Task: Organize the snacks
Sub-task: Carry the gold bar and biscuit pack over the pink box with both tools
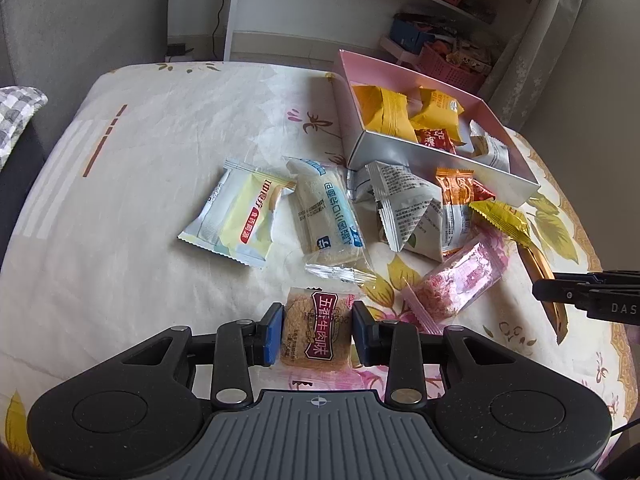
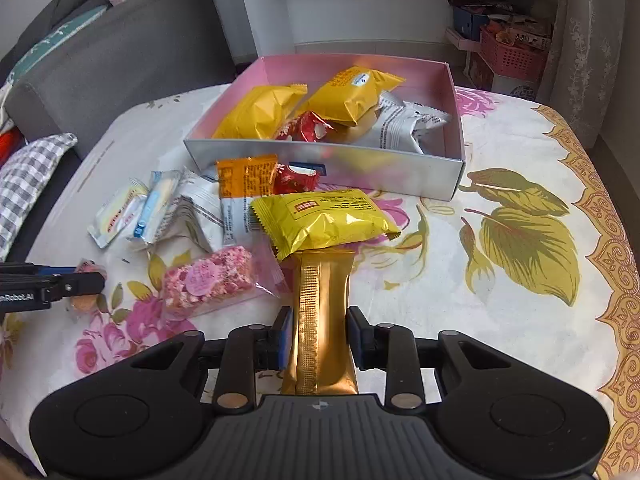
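My left gripper (image 1: 318,334) is shut on a brown cracker packet (image 1: 320,316) with a maroon label, low over the flowered tablecloth. My right gripper (image 2: 320,336) is shut on a long gold packet (image 2: 322,288), whose far end lies under a yellow packet (image 2: 324,218). Beyond them stands the box (image 2: 380,168), silver outside and pink inside, holding yellow, red and grey-white packets. Loose snacks lie before it: a pale yellow packet (image 1: 240,216), a white-blue bread packet (image 1: 326,216), grey-white pouches (image 1: 396,208), an orange packet (image 1: 454,196) and a pink packet (image 1: 460,280). The right gripper (image 1: 556,292) shows at the left wrist view's right edge.
The table (image 2: 520,320) has rounded corners and drops off at left and right. A grey sofa (image 2: 120,52) with a checked cushion (image 2: 28,184) stands to the left. White shelves (image 1: 360,12) and pink baskets (image 2: 512,58) fill the back of the room.
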`<state>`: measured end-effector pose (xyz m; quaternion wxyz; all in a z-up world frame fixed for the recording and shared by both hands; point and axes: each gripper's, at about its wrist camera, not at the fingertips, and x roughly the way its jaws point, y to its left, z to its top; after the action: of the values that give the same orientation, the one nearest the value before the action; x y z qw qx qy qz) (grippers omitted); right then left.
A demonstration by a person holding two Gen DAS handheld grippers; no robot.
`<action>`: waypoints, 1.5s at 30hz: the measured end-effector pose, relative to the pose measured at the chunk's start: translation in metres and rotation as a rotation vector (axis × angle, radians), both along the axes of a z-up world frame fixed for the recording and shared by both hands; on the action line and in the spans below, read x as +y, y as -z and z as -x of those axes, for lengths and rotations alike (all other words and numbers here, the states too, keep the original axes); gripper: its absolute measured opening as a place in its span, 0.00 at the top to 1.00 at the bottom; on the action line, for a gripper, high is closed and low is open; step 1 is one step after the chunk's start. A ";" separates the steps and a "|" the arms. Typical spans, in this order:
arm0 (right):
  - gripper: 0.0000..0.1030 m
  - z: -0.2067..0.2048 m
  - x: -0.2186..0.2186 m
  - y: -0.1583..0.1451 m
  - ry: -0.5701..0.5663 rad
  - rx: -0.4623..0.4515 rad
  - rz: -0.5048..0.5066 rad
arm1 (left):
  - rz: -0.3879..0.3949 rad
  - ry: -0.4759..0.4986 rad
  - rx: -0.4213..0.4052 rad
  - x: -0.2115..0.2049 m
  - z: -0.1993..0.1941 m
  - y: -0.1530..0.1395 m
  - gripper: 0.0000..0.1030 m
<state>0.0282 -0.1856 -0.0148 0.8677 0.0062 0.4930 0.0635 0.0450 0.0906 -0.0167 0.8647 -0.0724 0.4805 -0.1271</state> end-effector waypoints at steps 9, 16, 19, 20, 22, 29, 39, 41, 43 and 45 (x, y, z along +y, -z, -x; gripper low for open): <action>0.80 0.008 0.004 -0.025 -0.031 -0.023 -0.171 | 0.014 0.023 -0.036 -0.007 0.001 -0.013 0.68; 0.80 0.010 0.009 -0.038 -0.054 -0.048 -0.254 | 0.028 0.029 -0.055 -0.013 -0.003 -0.021 0.68; 0.80 0.006 0.008 -0.043 -0.047 -0.069 -0.250 | 0.037 0.019 -0.062 -0.017 -0.009 -0.024 0.68; 0.80 0.004 0.007 -0.044 -0.040 -0.075 -0.246 | 0.041 0.015 -0.065 -0.019 -0.011 -0.025 0.68; 0.80 -0.004 0.003 -0.046 -0.016 -0.088 -0.236 | 0.053 0.006 -0.077 -0.022 -0.017 -0.028 0.68; 0.80 -0.040 -0.015 -0.046 0.092 -0.152 -0.216 | 0.071 -0.003 -0.119 -0.047 -0.044 -0.039 0.68; 0.80 -0.085 -0.044 -0.031 0.238 -0.262 -0.329 | 0.056 0.051 -0.176 -0.106 -0.111 -0.041 0.68; 0.80 -0.092 -0.048 -0.026 0.261 -0.273 -0.363 | 0.041 0.068 -0.179 -0.118 -0.125 -0.036 0.68; 0.80 -0.099 -0.050 -0.019 0.278 -0.275 -0.404 | 0.023 0.080 -0.178 -0.127 -0.137 -0.030 0.68; 0.80 -0.105 -0.052 -0.014 0.285 -0.280 -0.421 | 0.017 0.090 -0.174 -0.132 -0.148 -0.024 0.68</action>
<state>0.1328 -0.2374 -0.0011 0.9070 0.2467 0.3386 0.0421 0.1929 -0.0417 0.0075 0.8959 -0.0468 0.4054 -0.1754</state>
